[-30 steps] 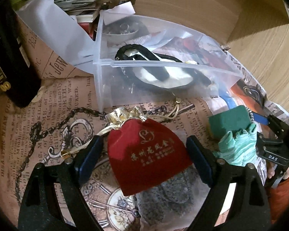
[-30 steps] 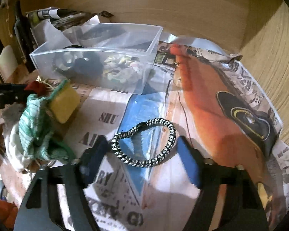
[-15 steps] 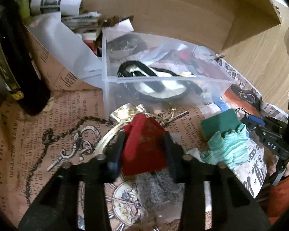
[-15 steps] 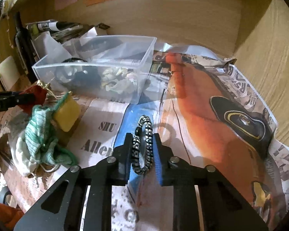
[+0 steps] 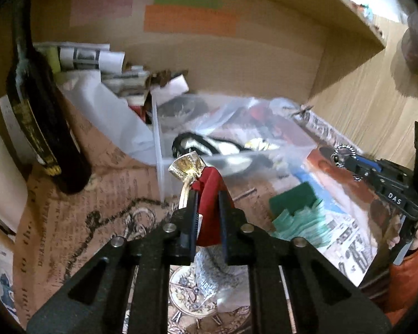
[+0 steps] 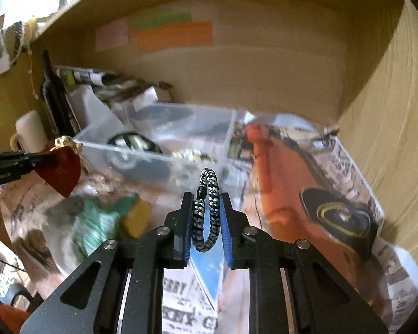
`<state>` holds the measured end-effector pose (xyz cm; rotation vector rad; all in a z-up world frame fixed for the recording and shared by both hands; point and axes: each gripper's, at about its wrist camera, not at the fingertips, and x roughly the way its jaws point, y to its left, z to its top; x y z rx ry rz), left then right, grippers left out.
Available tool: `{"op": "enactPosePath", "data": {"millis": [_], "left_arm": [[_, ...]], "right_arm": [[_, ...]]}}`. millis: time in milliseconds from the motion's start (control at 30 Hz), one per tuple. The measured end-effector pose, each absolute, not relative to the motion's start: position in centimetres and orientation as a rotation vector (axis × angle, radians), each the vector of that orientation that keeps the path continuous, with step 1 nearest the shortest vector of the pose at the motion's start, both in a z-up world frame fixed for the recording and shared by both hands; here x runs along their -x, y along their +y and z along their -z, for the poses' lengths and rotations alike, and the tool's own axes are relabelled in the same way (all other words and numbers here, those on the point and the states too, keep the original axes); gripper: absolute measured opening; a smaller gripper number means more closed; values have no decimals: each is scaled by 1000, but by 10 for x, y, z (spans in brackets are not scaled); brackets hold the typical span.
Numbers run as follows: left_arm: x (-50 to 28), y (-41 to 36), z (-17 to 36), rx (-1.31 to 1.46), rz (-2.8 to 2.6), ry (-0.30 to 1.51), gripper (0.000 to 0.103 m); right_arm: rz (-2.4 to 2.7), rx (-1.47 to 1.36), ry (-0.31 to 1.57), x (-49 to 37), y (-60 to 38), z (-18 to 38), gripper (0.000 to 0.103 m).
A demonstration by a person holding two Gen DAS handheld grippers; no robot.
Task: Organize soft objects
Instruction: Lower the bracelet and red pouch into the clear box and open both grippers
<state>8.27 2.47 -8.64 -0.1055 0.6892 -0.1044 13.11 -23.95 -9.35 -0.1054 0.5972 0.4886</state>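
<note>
My left gripper (image 5: pixel 207 194) is shut on a red velvet pouch (image 5: pixel 210 211) with a gold top, lifted above the table; it also shows in the right wrist view (image 6: pixel 61 167). My right gripper (image 6: pixel 207 197) is shut on a black-and-white braided hair band (image 6: pixel 206 211), held off the table. A clear plastic bin (image 6: pixel 158 150) stands behind both and holds a black-and-white item (image 5: pixel 209 147) and a pale scrunchie (image 6: pixel 189 154). The bin also shows in the left wrist view (image 5: pixel 164 167).
A green-and-yellow sponge (image 6: pixel 135 218) and a mint green cloth (image 6: pixel 94 225) lie on the newspaper between the grippers. A grey fuzzy item (image 5: pixel 209 272) lies under the left gripper. A dark bottle (image 5: pixel 39 117) stands at the left. Wooden walls enclose the back and right.
Both grippers closed on their items and lifted them: the left on the red pouch, the right on the hair band. Both views have tilted up toward the bin.
</note>
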Motion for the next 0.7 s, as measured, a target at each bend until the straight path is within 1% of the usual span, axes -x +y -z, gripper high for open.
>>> {"op": "enactPosePath", "data": {"millis": [300,700], "left_arm": [[-83,26,48,76,73,554,13],[-115,22,30,66,44,470,13]], "right_arm": [[-551,96,506,-138,-218,69,17],[-605,100,459,-165,-187,53,17]]}}
